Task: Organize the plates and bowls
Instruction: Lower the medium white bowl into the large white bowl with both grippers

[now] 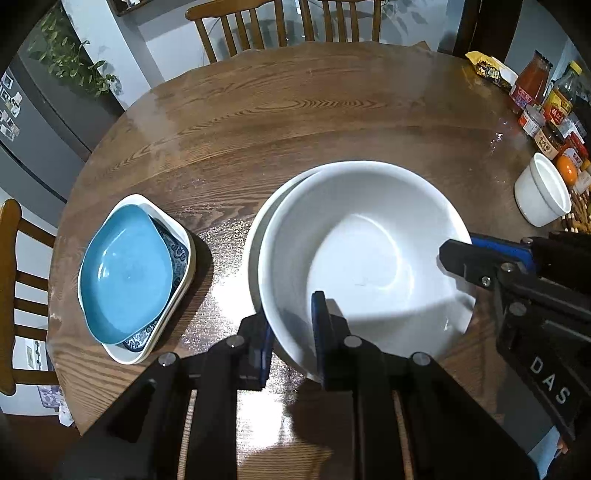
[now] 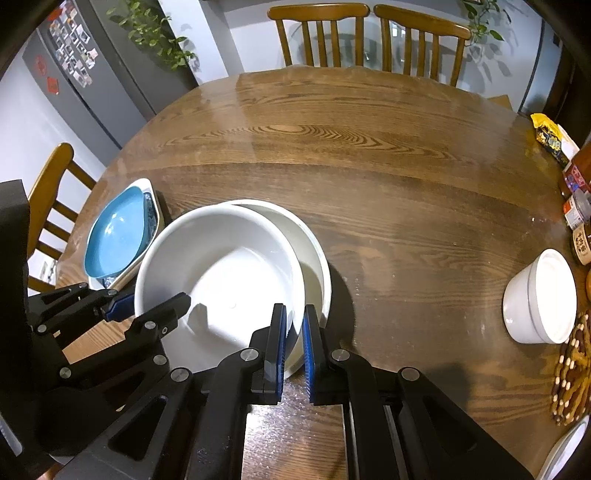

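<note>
A large white bowl (image 1: 362, 258) (image 2: 221, 273) sits tilted inside a second white bowl (image 1: 255, 236) (image 2: 317, 254), whose rim shows beyond it. My left gripper (image 1: 290, 332) (image 2: 147, 306) is shut on the upper bowl's near left rim, one finger inside and one outside. My right gripper (image 2: 294, 332) (image 1: 456, 254) is shut on the same bowl's opposite rim. To the left, a blue dish (image 1: 125, 273) (image 2: 114, 236) lies in a white square plate (image 1: 184, 240) (image 2: 153, 190) with a blue pattern.
The round wooden table (image 1: 314, 110) (image 2: 406, 184) has a stack of small white bowls (image 1: 539, 192) (image 2: 535, 299) at its right, beside jars and bottles (image 1: 546, 110) and a beaded trivet (image 2: 572, 369). A white plate rim (image 2: 565, 450) shows bottom right. Chairs (image 2: 365, 33) stand around.
</note>
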